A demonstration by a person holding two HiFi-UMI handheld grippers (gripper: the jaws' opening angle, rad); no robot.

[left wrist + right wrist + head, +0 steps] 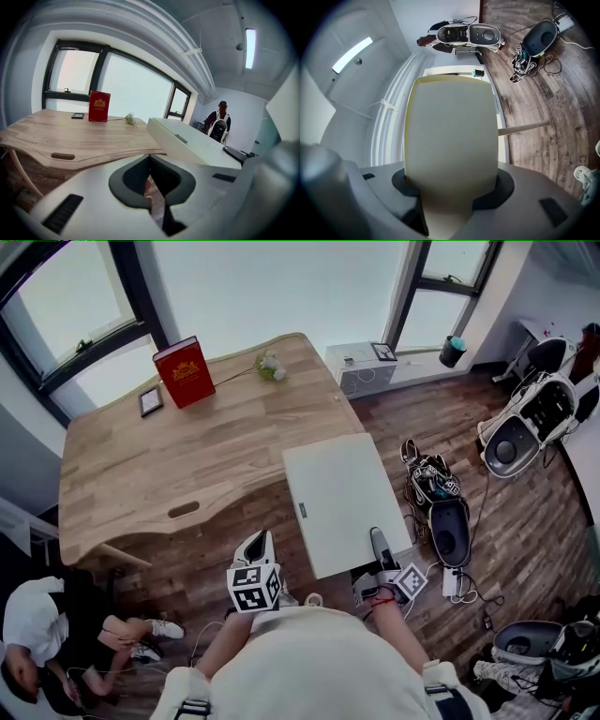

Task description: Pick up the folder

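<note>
A white folder (pixel 342 498) hangs flat in the air just off the wooden table's near right edge. My right gripper (pixel 380 545) is shut on the middle of its near short edge. In the right gripper view the folder (pixel 450 131) fills the middle of the picture and runs straight out from the jaws (pixel 450 190). My left gripper (pixel 255 547) hovers to the left of the folder, apart from it, over the floor. Its jaws (pixel 150 161) stand together with nothing between them, and the folder (pixel 187 140) shows just beyond, to the right.
The wooden table (pixel 141 474) carries a red book (pixel 185 371), a small frame (pixel 150 400) and a green sprig (pixel 270 366). Bags and cables (pixel 436 498) lie on the floor to the right. A person (pixel 37 634) sits at lower left. Another person (pixel 218 123) stands far off.
</note>
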